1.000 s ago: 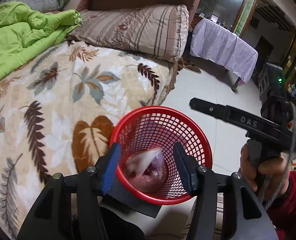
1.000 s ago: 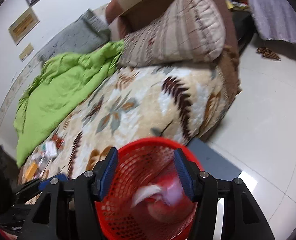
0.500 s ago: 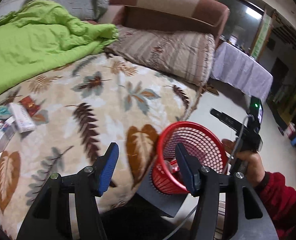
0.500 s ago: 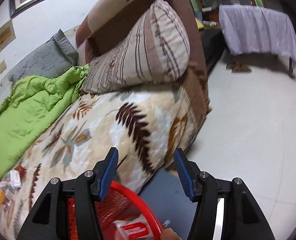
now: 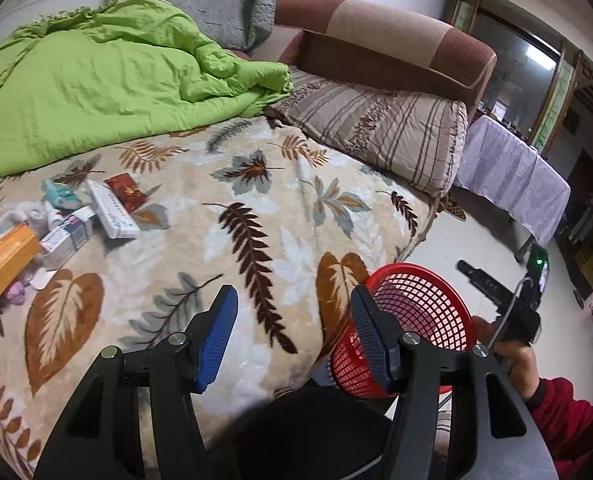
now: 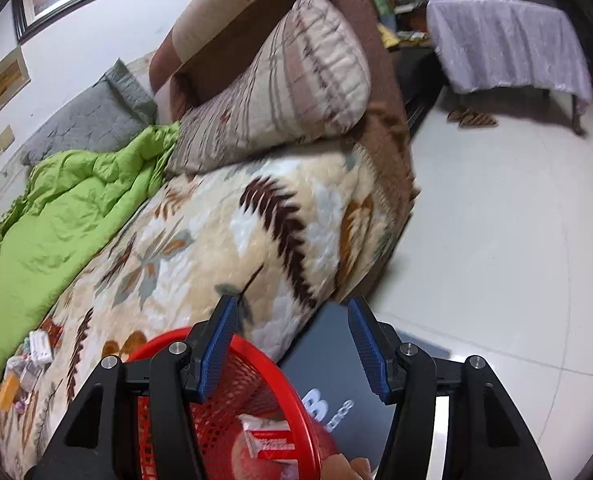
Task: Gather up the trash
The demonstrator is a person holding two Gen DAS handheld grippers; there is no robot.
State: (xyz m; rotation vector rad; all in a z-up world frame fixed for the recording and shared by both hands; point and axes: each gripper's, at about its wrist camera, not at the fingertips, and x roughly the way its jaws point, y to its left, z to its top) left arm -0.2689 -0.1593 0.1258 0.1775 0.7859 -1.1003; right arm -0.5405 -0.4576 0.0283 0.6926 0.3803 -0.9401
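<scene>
A red mesh basket (image 5: 420,312) stands on a dark board beside the bed's corner. A white and red wrapper (image 6: 270,438) lies inside it. Loose trash sits in a pile on the leaf-print blanket at the left: an orange box (image 5: 4,258), white cartons (image 5: 112,212), a red packet (image 5: 126,192). My left gripper (image 5: 292,308) hovers open and empty over the blanket, its right finger in front of the basket's rim. My right gripper (image 6: 292,320) is open and empty above the basket's far rim (image 6: 256,354).
A green quilt (image 5: 96,88), a striped pillow (image 5: 376,136) and a grey pillow lie at the bed's head. A hand in a red sleeve (image 5: 512,356) holds the other gripper right of the basket. White floor and a cloth-covered table (image 6: 508,40) lie to the right.
My left gripper pulled back from over the basket and swung left over the bed, so the trash pile came into view. In the right view the basket slid down and left.
</scene>
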